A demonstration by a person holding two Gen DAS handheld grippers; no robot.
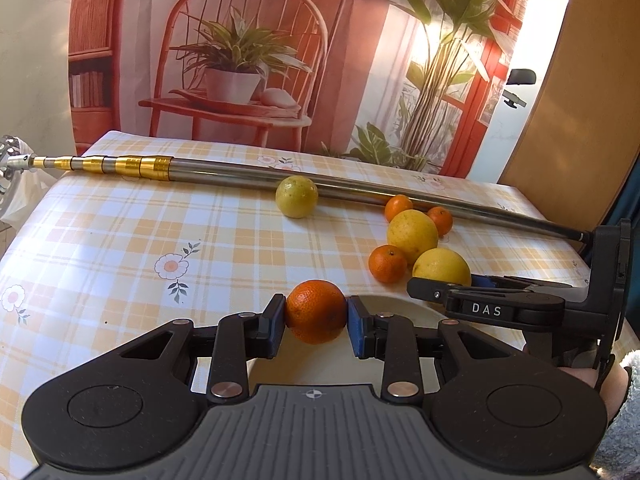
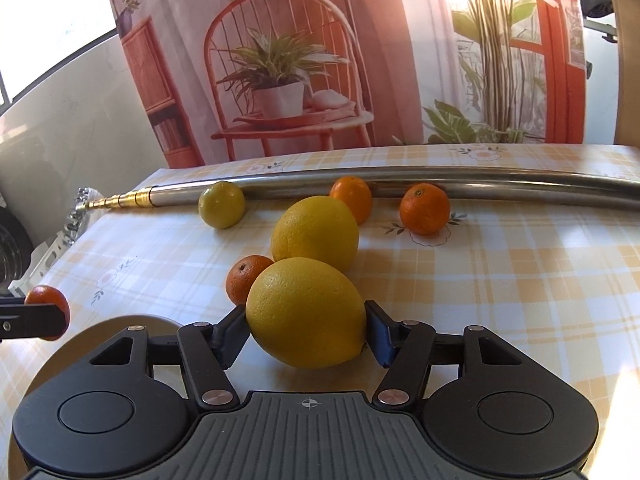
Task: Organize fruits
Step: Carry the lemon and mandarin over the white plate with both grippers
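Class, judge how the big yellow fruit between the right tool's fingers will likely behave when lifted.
The yellow fruit looks rounded and glossy, so it may slip or rotate between the right tool pads. It is larger than the mandarins, so probably heavier. Released, it would likely roll.

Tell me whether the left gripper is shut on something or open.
Shut on a tangerine: in the left wrist view the left gripper has both blue pads pressed against the fruit's sides, above a pale plate.
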